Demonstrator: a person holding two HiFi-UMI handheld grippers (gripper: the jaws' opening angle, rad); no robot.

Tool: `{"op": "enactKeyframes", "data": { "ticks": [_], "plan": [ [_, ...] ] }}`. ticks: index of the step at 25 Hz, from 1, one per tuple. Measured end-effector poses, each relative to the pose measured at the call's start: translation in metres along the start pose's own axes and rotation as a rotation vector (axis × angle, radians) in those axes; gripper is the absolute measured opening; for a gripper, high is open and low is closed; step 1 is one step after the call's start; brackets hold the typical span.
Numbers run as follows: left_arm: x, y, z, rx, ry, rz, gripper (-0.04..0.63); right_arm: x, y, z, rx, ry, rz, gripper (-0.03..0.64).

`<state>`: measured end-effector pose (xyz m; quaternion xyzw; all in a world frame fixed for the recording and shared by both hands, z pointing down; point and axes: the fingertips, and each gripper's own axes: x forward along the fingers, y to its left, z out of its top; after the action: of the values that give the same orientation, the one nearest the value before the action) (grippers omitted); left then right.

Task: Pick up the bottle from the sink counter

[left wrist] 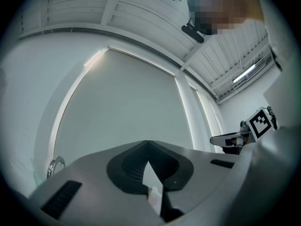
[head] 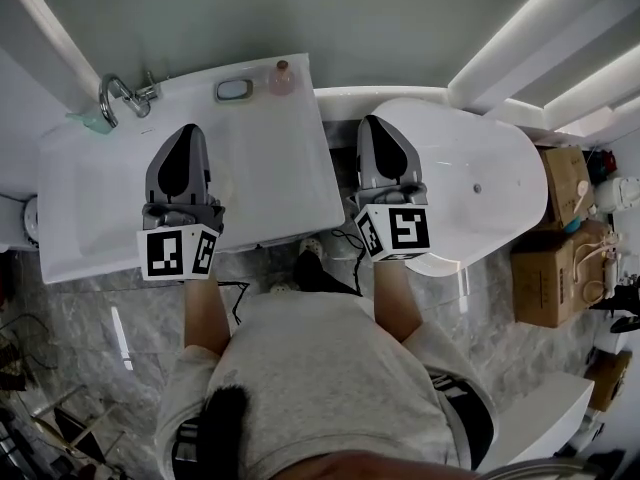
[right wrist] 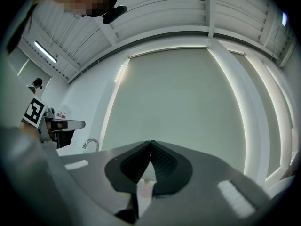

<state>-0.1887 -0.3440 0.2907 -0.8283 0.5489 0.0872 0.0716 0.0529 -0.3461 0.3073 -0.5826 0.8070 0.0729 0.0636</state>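
Observation:
A small pinkish bottle [head: 281, 78] stands upright at the back right corner of the white sink counter [head: 270, 168]. My left gripper [head: 188, 128] hovers over the middle of the counter, short of the bottle and to its left. Its jaws meet at the tips [left wrist: 148, 142], with nothing between them. My right gripper [head: 370, 120] is off the counter's right edge, over the gap beside the bathtub. It is shut too [right wrist: 151, 142] and holds nothing. Both point at the far wall.
A chrome faucet [head: 115, 94] stands at the counter's back left, and an oval soap dish [head: 233, 90] lies just left of the bottle. A white bathtub [head: 480, 183] is to the right, with cardboard boxes [head: 548, 268] beyond it. Cables lie on the marble floor [head: 330, 258].

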Motion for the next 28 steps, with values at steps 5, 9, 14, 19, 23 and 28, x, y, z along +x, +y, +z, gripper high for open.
{"op": "enactKeyframes", "data": {
  "ticks": [5,9,14,19,23,28],
  "plan": [
    [0.028,0.001,-0.001,0.016,-0.011,0.025,0.008,0.032,-0.018,0.001,-0.001,-0.02,0.037,0.011],
    [0.048,0.002,-0.003,0.025,-0.013,0.043,0.008,0.058,-0.028,-0.003,0.01,-0.022,0.073,0.011],
    [0.067,0.006,-0.015,0.024,0.002,0.076,0.008,0.093,-0.033,-0.02,0.031,0.002,0.139,0.011],
    [0.077,0.014,-0.03,0.022,0.028,0.117,0.008,0.122,-0.029,-0.041,0.037,0.035,0.209,0.011],
    [0.082,0.02,-0.043,0.015,0.051,0.141,0.008,0.142,-0.024,-0.066,0.048,0.078,0.256,0.011],
    [0.081,0.023,-0.057,0.015,0.072,0.169,0.008,0.159,-0.017,-0.105,0.067,0.145,0.317,0.011]
  ]
}}
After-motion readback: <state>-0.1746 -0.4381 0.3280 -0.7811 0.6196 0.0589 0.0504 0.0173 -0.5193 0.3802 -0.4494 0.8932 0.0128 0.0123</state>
